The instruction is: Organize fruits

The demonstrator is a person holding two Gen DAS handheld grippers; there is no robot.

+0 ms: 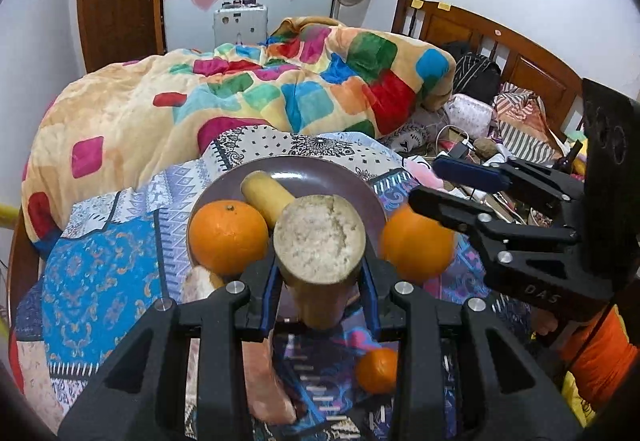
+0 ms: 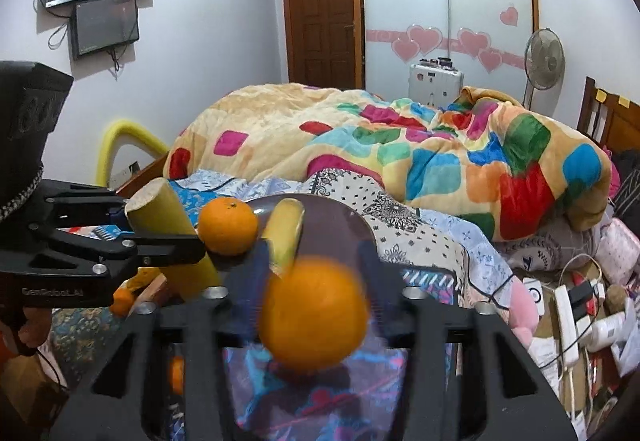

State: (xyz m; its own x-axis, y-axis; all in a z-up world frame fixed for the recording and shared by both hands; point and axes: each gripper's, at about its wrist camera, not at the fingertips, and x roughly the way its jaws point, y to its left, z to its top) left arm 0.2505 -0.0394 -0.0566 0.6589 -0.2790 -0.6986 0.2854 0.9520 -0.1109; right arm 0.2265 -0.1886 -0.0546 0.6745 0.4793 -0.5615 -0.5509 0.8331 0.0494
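My left gripper (image 1: 320, 281) is shut on a banana half (image 1: 320, 249), cut end up, held just in front of the purple plate (image 1: 320, 173). The plate holds an orange (image 1: 228, 237) and another banana piece (image 1: 268, 197). My right gripper (image 2: 316, 281) is open; an orange (image 2: 314, 311) sits blurred between its fingers, over the plate's near rim (image 2: 344, 217). In the left wrist view this orange (image 1: 418, 245) lies under the right gripper's fingers (image 1: 440, 213). A small orange (image 1: 376, 369) lies on the patterned cloth below. The left gripper with its banana half (image 2: 168, 225) shows at the right wrist view's left.
A bulky colourful blanket (image 1: 240, 93) lies behind the plate. Clutter of cables, chargers and bags (image 2: 576, 293) fills the bed's right side by the wooden headboard (image 1: 500, 45). Another banana piece (image 1: 200, 281) lies at the plate's near left edge.
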